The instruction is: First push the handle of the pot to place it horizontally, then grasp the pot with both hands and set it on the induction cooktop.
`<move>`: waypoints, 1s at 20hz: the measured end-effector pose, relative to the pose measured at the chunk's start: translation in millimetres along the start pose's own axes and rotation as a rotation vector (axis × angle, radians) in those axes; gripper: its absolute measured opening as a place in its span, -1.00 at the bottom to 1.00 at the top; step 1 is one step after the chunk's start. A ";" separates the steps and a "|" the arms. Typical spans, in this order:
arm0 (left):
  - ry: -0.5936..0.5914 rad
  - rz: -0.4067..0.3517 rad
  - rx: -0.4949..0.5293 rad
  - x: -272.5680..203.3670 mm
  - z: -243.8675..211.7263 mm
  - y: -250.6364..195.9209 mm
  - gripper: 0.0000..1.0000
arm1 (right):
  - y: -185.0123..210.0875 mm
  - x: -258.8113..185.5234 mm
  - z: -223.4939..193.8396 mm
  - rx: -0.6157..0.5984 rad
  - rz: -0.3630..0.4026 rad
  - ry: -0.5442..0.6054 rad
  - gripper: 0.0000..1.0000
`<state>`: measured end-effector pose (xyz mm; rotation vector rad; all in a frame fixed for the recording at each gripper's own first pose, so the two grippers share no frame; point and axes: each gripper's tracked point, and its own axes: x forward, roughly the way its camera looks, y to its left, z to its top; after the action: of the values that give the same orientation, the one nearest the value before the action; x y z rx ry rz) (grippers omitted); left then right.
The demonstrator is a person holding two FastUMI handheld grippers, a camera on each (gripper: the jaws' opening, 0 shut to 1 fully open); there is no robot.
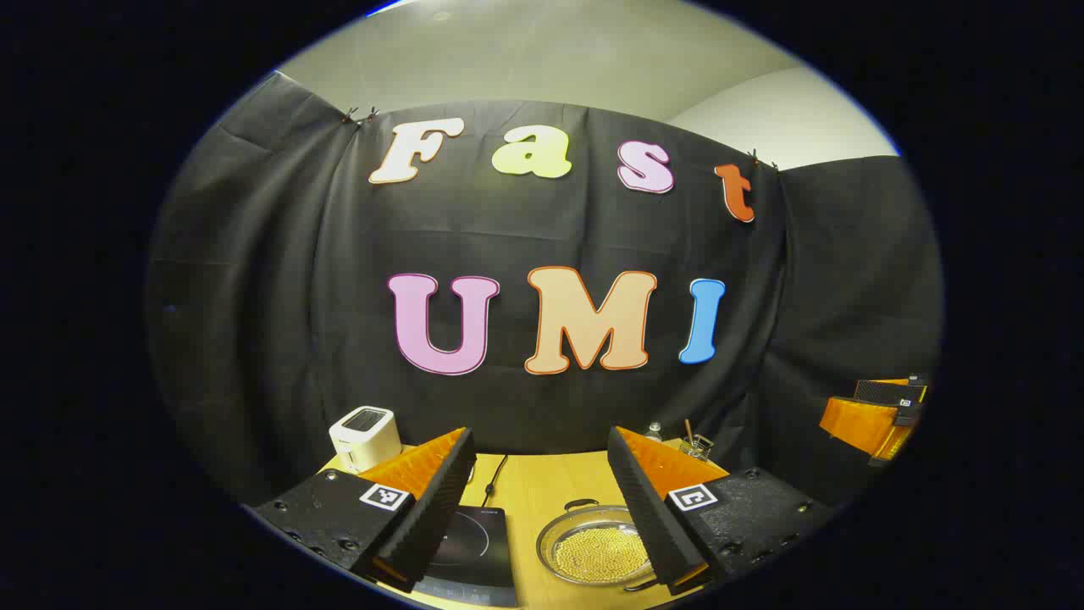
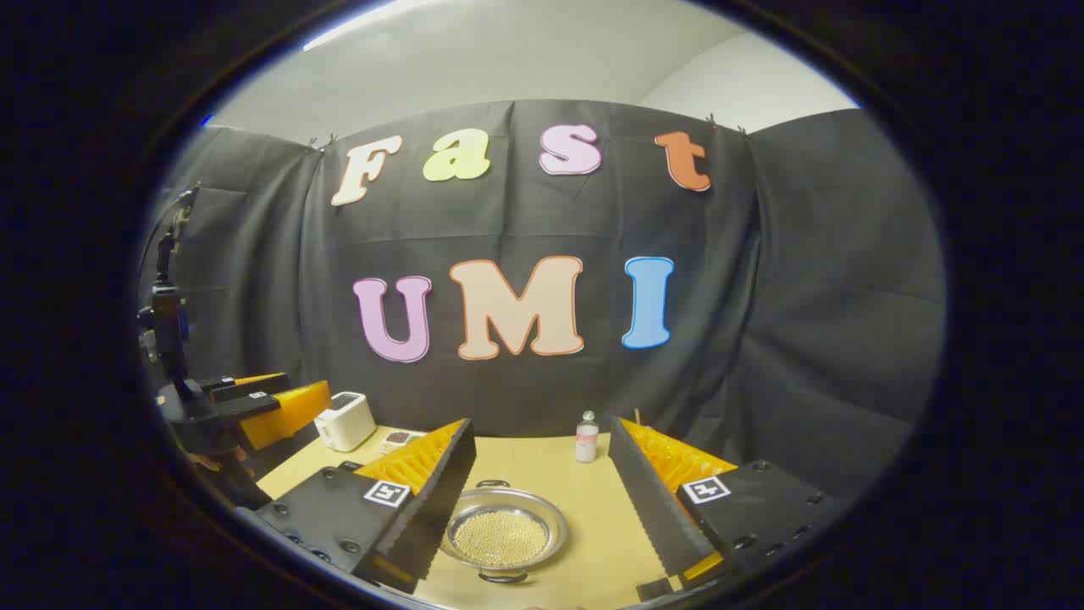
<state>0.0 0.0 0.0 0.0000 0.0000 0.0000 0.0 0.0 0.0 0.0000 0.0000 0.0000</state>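
A shallow steel pot [image 1: 593, 551] holding golden beads sits on the wooden table [image 1: 529, 483], just right of the black induction cooktop [image 1: 470, 546]. In the right gripper view the pot [image 2: 504, 534] has one loop handle [image 2: 489, 485] on its far side and one handle [image 2: 501, 578] on its near side. My left gripper [image 1: 540, 432] hangs open above the table, its fingers straddling the cooktop and pot. My right gripper [image 2: 540, 422] is open too, above and behind the pot, touching nothing. Each gripper shows at the edge of the other's view: the right gripper [image 1: 876, 415] and the left gripper [image 2: 254, 402].
A white toaster [image 1: 366, 436] stands at the back left of the table, with the cooktop's cord [image 1: 495, 474] running back beside it. A small bottle [image 2: 586, 436] stands at the back centre and a glass jar [image 1: 694, 442] behind the pot. A small flat device [image 2: 396, 439] lies near the toaster [image 2: 345, 421].
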 end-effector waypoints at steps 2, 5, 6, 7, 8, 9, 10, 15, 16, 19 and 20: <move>0.008 -0.005 -0.002 -2.4 -2.9 1.4 0.91 | 2.3 -3.4 -2.4 -0.001 -0.005 0.006 0.93; 0.017 -0.007 -0.015 -7.5 -7.0 5.9 0.91 | 6.5 -8.4 -5.3 0.008 -0.008 0.019 0.92; 0.026 -0.008 -0.016 -9.4 -9.8 7.8 0.91 | 7.0 -10.2 -6.4 0.010 -0.010 0.022 0.92; 0.032 -0.009 -0.015 -11.0 -12.5 9.8 0.91 | 8.4 -10.6 -6.0 0.012 -0.013 0.024 0.92; 0.036 -0.008 -0.013 -12.3 -13.5 12.4 0.91 | 8.9 -11.1 -7.5 0.014 -0.018 0.025 0.92; 0.043 -0.007 -0.009 -14.1 -15.9 15.0 0.91 | 11.1 -11.3 -7.9 0.016 -0.020 0.029 0.92; 0.050 -0.006 -0.005 -15.6 -17.9 18.0 0.84 | 13.0 -12.2 -10.7 0.019 -0.023 0.033 0.92; 0.080 -0.017 0.007 -26.9 -29.0 28.5 0.91 | 23.8 -14.6 -21.8 0.042 -0.038 0.063 0.93; 0.088 -0.022 0.006 -29.9 -31.4 29.6 0.91 | 26.1 -15.3 -25.4 0.051 -0.040 0.070 0.92; 0.114 -0.033 0.003 -40.1 -43.2 36.8 0.84 | 33.7 -18.3 -32.5 0.073 -0.053 0.081 0.83; 0.122 -0.044 -0.002 -43.9 -46.3 37.4 0.84 | 36.2 -18.5 -36.2 0.076 -0.058 0.086 0.76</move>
<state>-43.9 37.4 -46.3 -0.0021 0.1218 -0.0439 -18.5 36.2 -36.2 0.0763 0.0861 -0.0579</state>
